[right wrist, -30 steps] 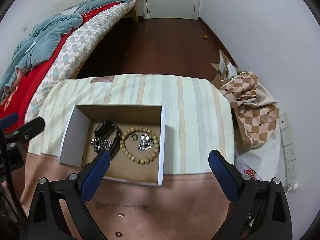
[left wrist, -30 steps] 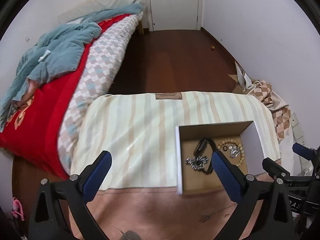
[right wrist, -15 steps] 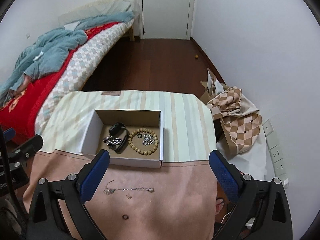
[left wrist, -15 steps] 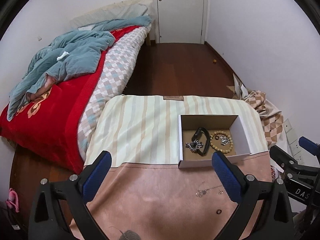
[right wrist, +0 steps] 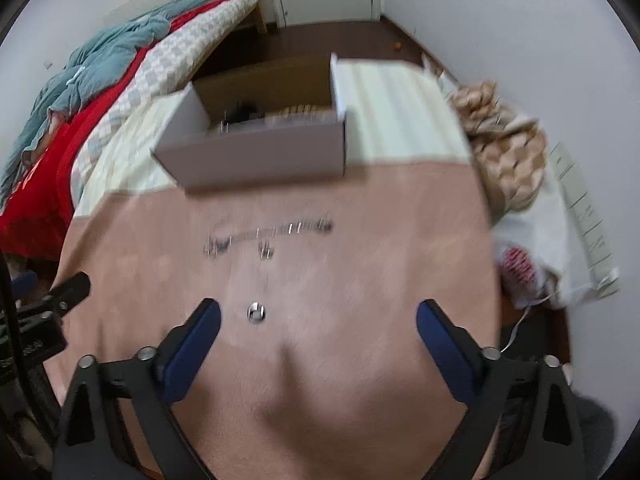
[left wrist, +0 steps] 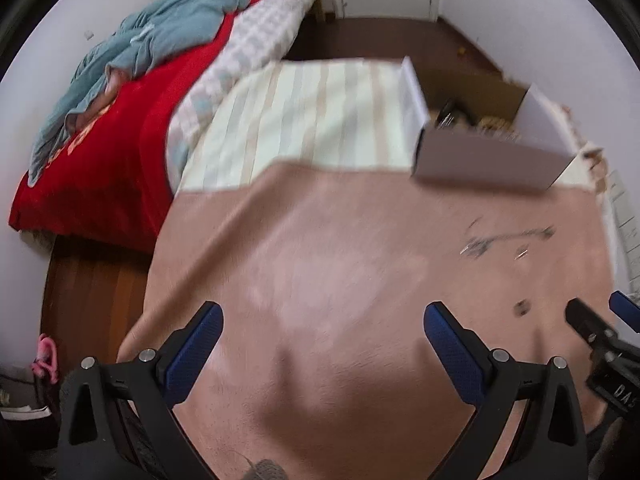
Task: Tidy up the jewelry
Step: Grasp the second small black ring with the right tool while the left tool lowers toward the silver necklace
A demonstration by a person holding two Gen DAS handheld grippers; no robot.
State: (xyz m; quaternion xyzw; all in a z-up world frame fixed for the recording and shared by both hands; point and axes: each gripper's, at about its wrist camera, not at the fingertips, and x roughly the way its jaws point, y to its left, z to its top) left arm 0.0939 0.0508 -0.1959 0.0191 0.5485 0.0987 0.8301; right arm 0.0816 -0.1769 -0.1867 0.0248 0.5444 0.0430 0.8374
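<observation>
While blurred, chain [right wrist: 268,236] lies on pink cloth [right wrist: 360,280], long axis left to right, near side of box [right wrist: 256,164]; ring [right wrist: 256,313] nearer, just beside left finger. Right gripper [right wrist: 318,322] and left gripper [left wrist: 322,326]: wide open, holding nothing.

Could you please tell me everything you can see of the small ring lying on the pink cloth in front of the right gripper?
The small silvery ring lies flat on the pinkish-brown cloth, alone, nearer than the blurred thin silver chain. It looks like shiny metal, with a dark centre and bright glints. It sits between the open right gripper's blue fingers, closer to the left one, touching neither. Motion blur hides finer detail. In the left wrist view it is only a dark spot.
</observation>
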